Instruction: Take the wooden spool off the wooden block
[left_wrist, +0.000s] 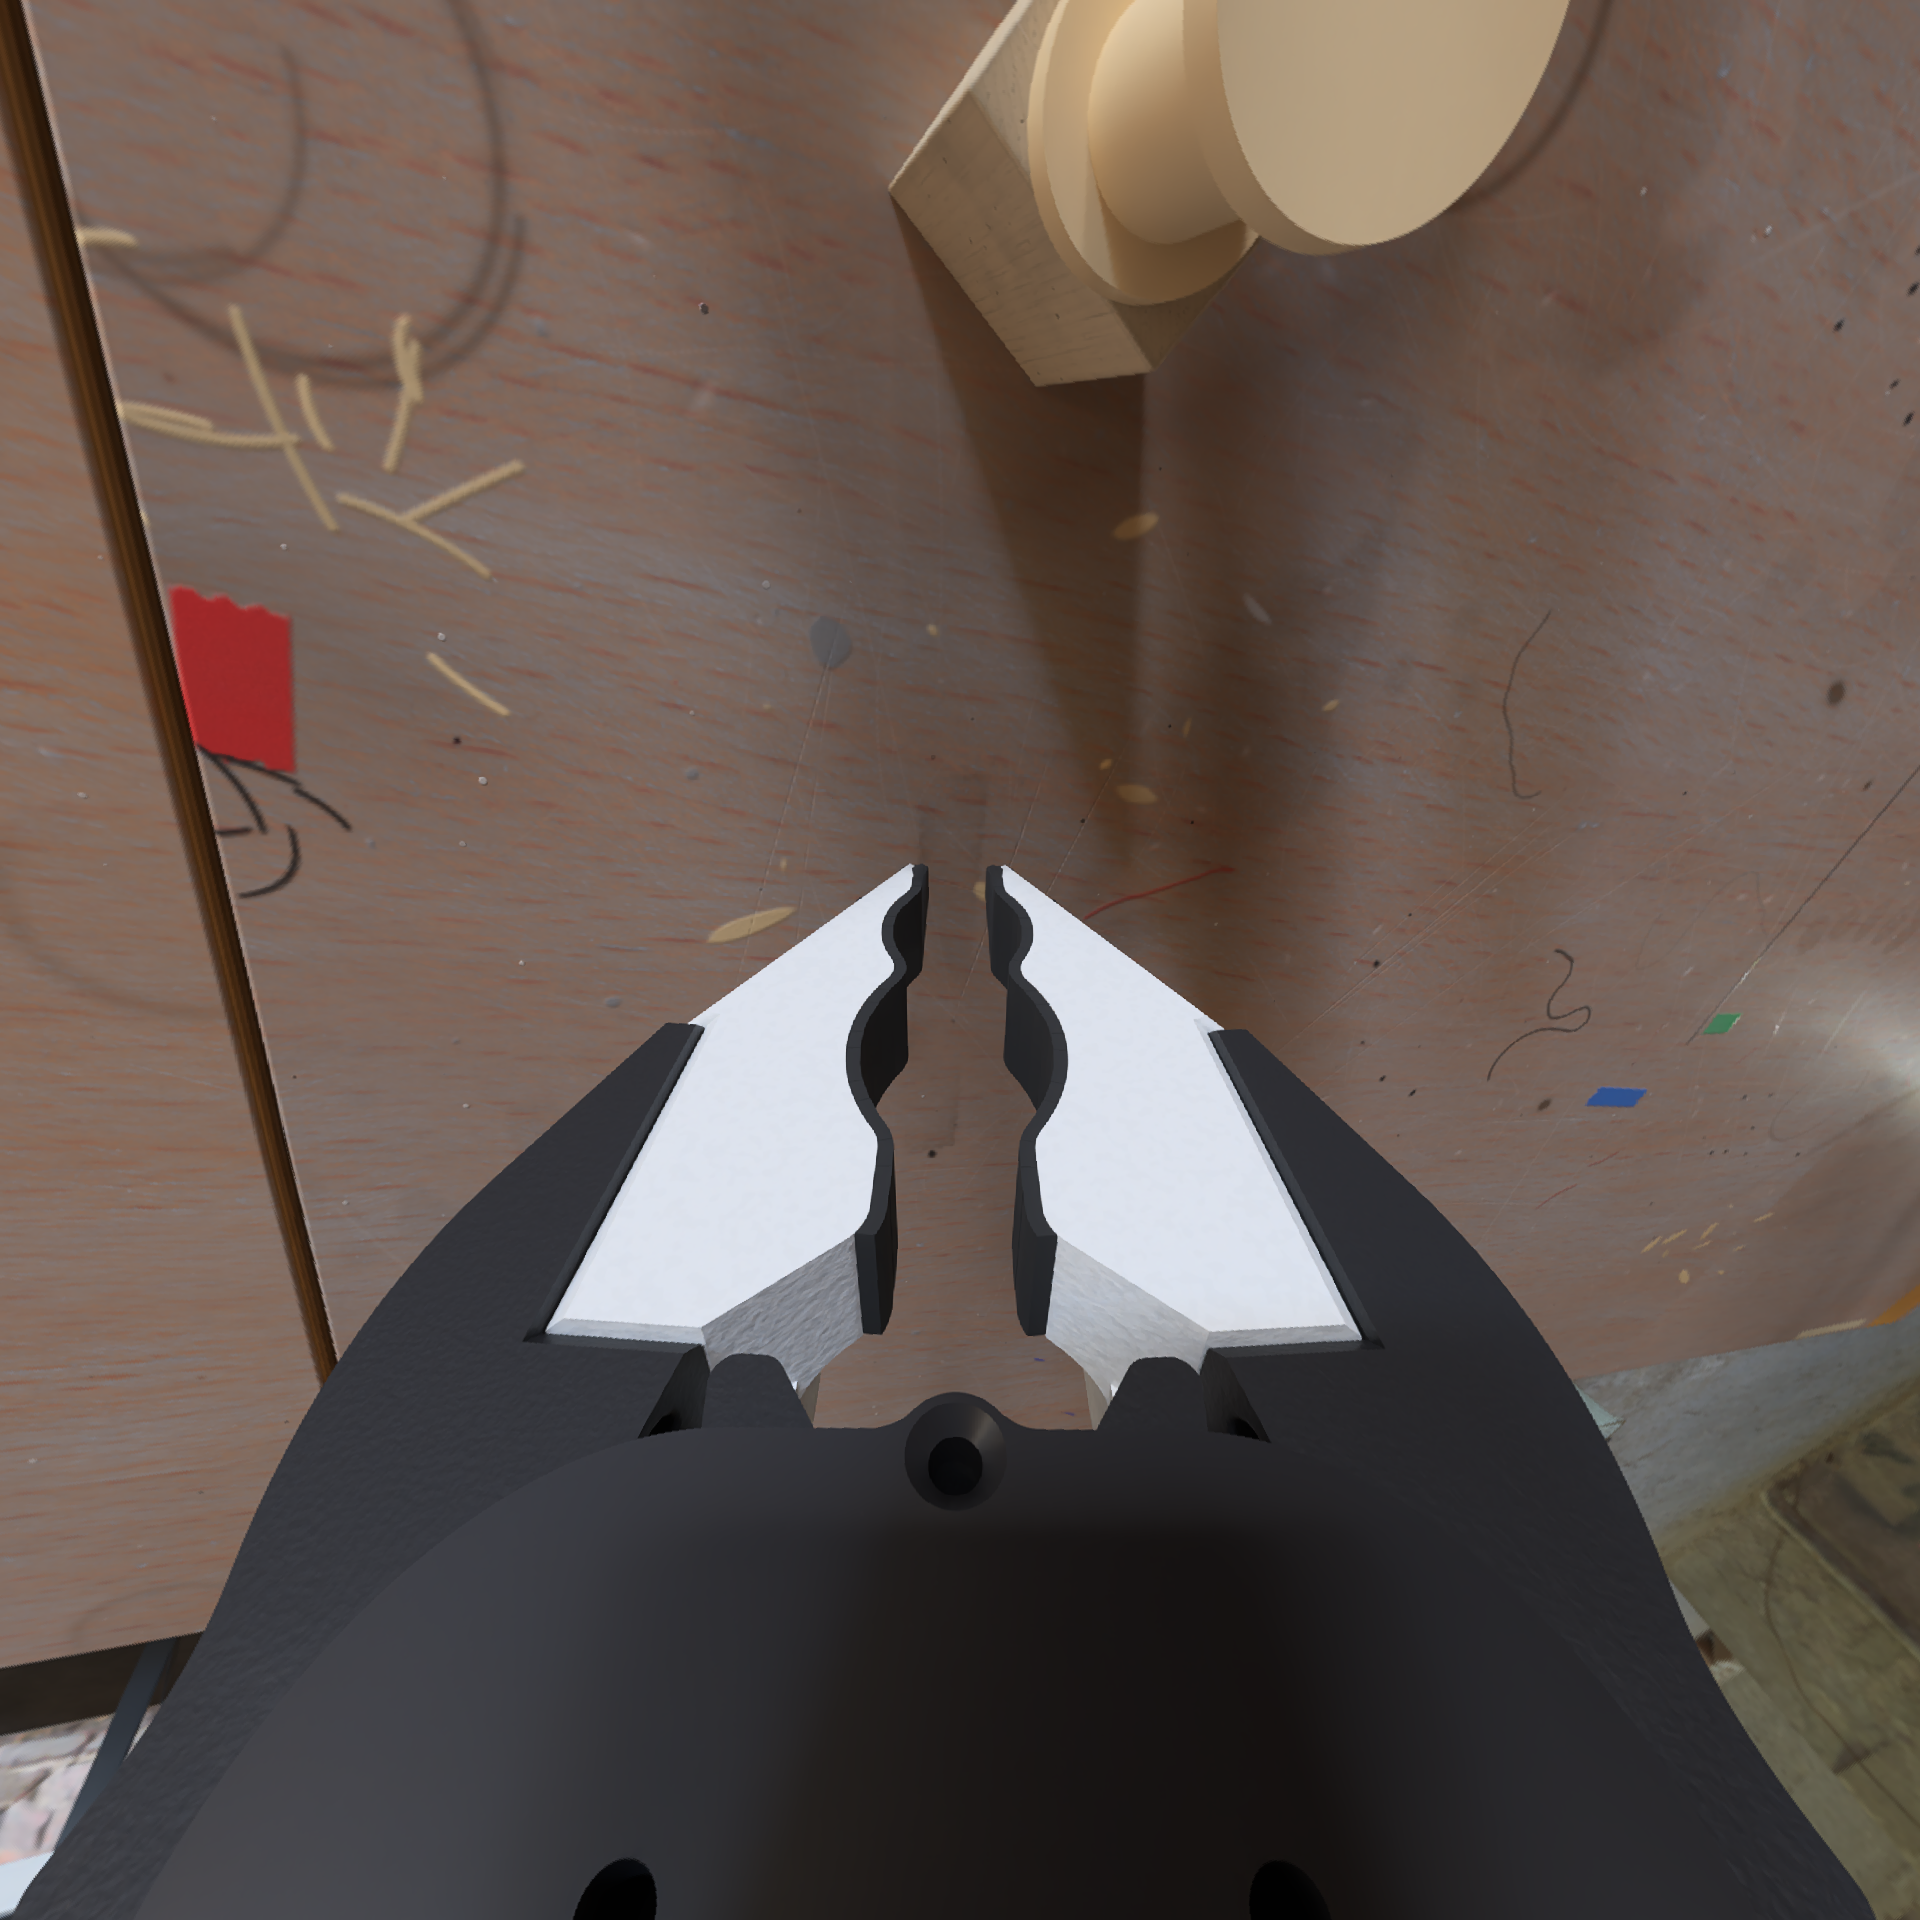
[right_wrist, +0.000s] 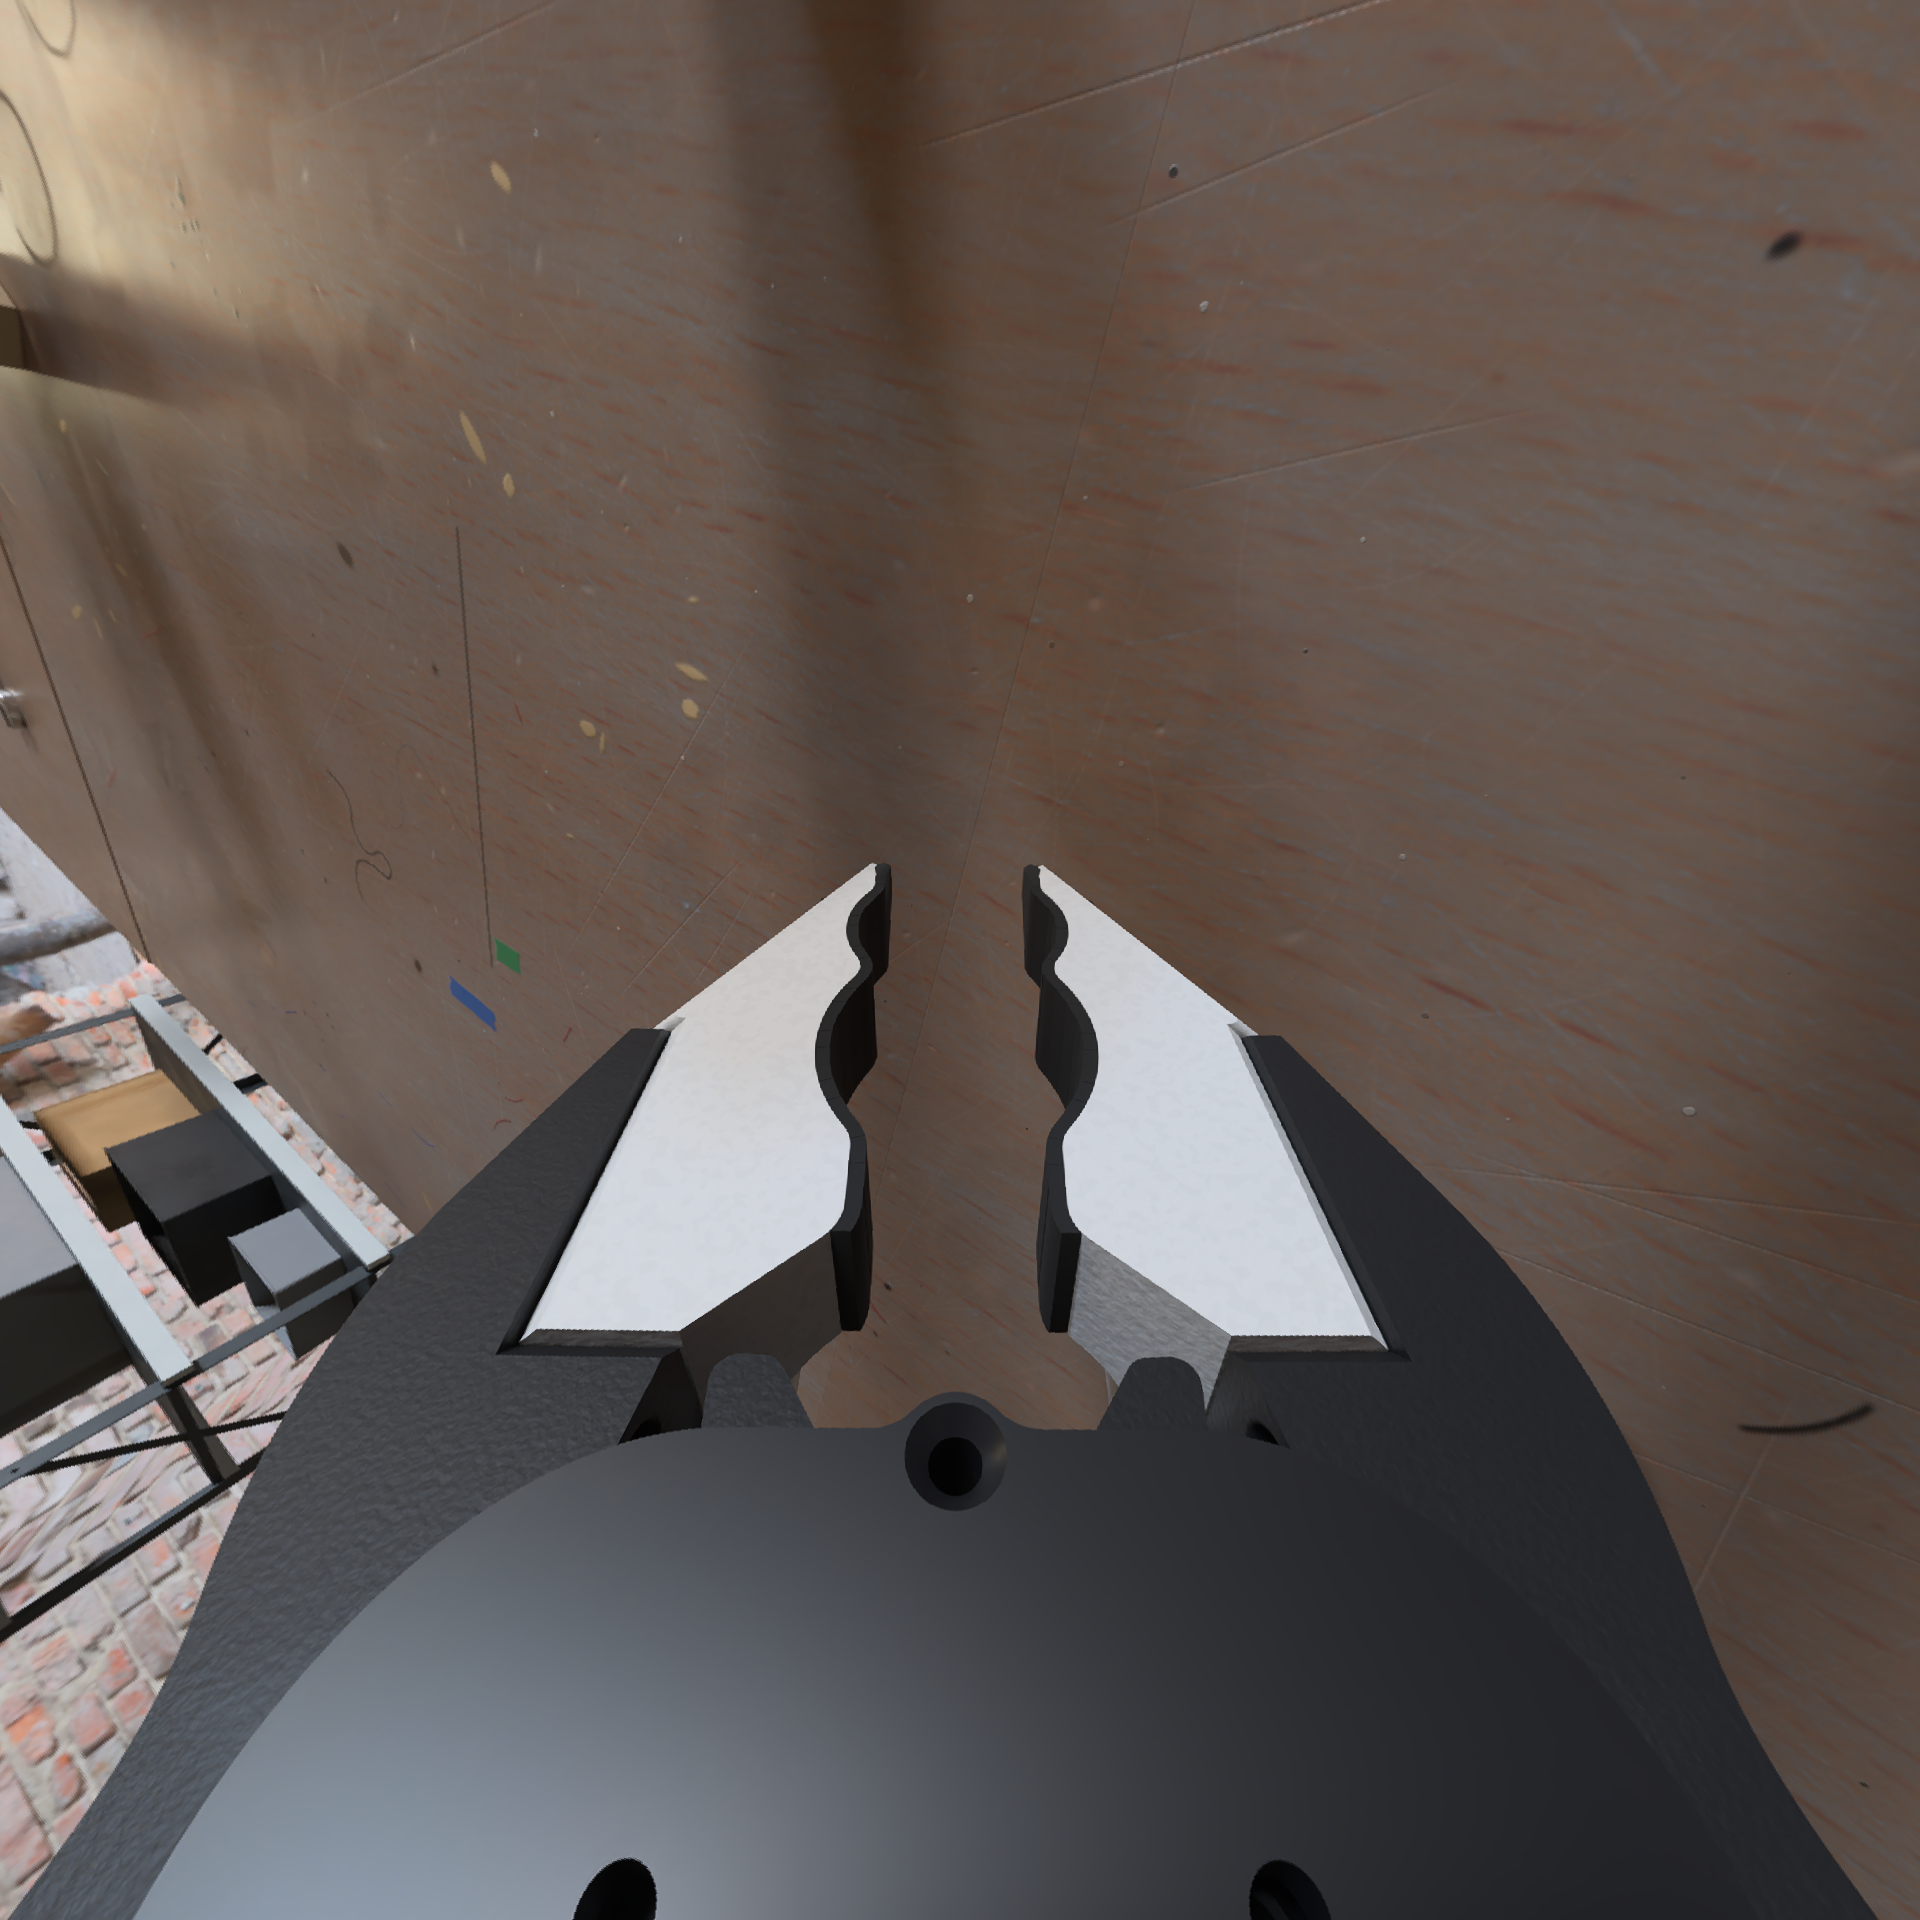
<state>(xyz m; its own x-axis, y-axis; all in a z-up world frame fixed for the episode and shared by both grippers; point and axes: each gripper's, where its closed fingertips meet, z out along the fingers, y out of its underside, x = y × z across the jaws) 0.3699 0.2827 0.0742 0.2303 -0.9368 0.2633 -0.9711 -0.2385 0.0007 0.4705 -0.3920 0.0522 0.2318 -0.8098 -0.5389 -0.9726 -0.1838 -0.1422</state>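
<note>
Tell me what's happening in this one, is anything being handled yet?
Not yet. The wooden spool stands upright on the wooden block at the far side of the worn plywood table. The left gripper hangs above the table short of them, jaws only narrowly apart and empty. The right gripper is open, also empty, over bare tabletop with neither the spool nor the block in its view.

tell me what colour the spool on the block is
Pale tan wooden spool, best seen in the left wrist view.

Left hand-held gripper (left_wrist: 957, 871) and right hand-held gripper (right_wrist: 957, 869), matte black bodies, white fingers (left_wrist: 769, 1101), wavy black pads, central screw hole
</note>
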